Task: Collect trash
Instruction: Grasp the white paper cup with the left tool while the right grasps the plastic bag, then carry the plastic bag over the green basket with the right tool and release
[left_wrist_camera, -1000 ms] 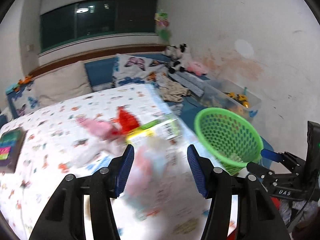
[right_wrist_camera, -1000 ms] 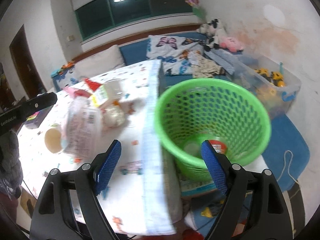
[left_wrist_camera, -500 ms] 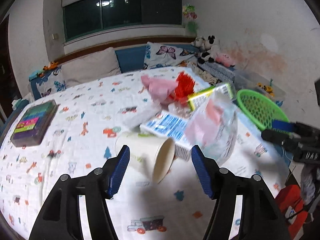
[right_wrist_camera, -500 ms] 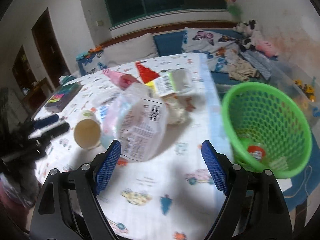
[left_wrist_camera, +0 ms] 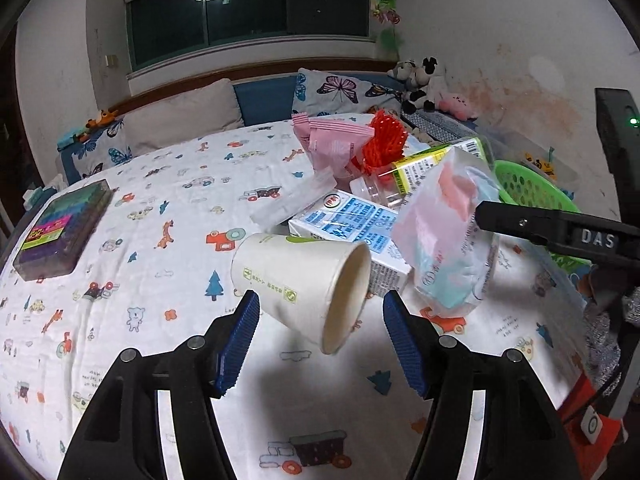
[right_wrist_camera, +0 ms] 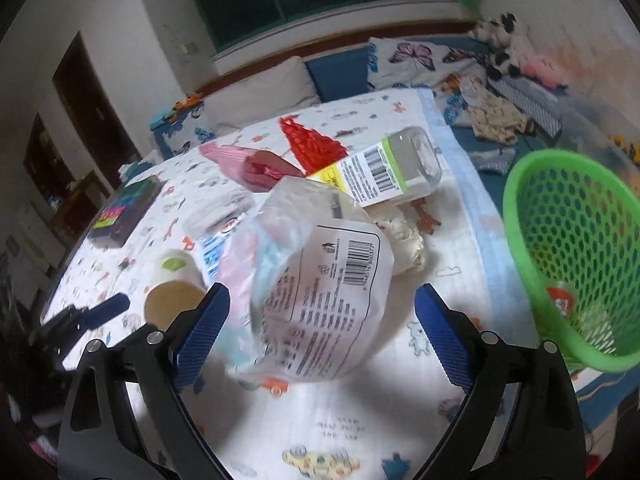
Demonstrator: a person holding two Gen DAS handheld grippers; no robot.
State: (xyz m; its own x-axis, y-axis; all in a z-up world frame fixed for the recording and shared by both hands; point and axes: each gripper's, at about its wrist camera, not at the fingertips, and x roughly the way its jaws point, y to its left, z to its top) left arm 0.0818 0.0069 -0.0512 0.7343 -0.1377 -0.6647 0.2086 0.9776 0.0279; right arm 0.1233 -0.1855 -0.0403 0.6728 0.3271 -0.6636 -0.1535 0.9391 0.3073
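A white paper cup lies on its side on the patterned cloth, between and just beyond the open fingers of my left gripper. A crinkled plastic bag stands between the open fingers of my right gripper; it also shows in the left wrist view. Behind lie a blue-and-white carton, a pink packet, red mesh, a clear bottle and crumpled paper. The green basket stands off the table's right edge, holding some trash.
A dark box with coloured sticky notes lies at the table's left. Pillows and plush toys line the back by the wall. The table's right edge drops off beside the basket.
Both grippers have swung left, away from the basket, and now face the trash pile. The left has closed in on the cup, the right on the plastic bag. Both stay open.
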